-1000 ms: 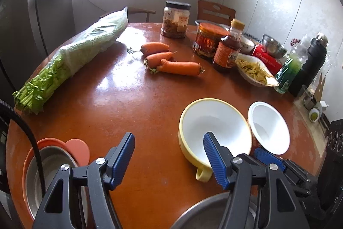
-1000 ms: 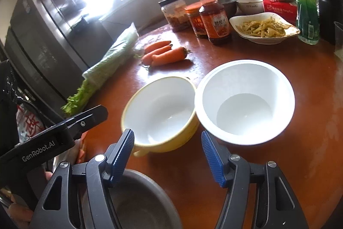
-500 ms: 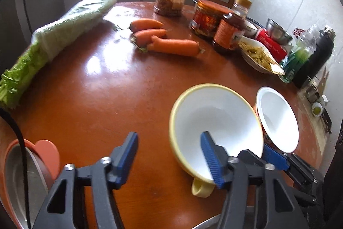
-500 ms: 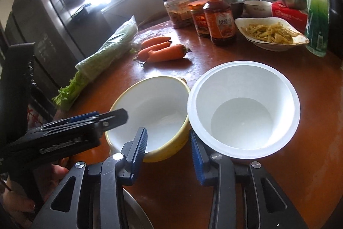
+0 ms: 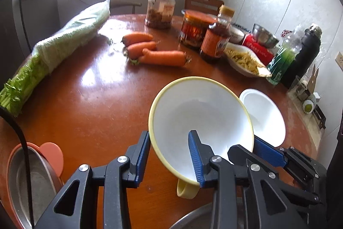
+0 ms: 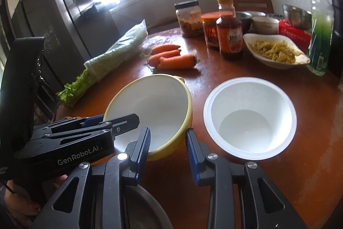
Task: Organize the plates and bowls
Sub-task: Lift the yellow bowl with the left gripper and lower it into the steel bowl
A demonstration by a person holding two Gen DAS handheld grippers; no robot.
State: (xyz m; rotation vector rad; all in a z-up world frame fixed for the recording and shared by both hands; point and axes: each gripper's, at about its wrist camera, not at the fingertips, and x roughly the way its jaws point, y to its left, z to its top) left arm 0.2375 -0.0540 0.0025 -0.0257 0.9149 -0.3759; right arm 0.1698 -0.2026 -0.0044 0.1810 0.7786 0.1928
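Yellow bowl [image 5: 199,119] rim behind left gripper [image 5: 169,156]

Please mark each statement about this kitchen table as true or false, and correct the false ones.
1. The yellow bowl and the white bowl are both empty. True.
2. The white bowl is stacked inside the yellow bowl. False: it stands beside it on the table.
3. Three carrots lie between the bagged celery and the sauce bottle. True.
4. The oval white dish holds pale yellow food. True.
5. The sauce bottle lies on its side. False: it stands upright.
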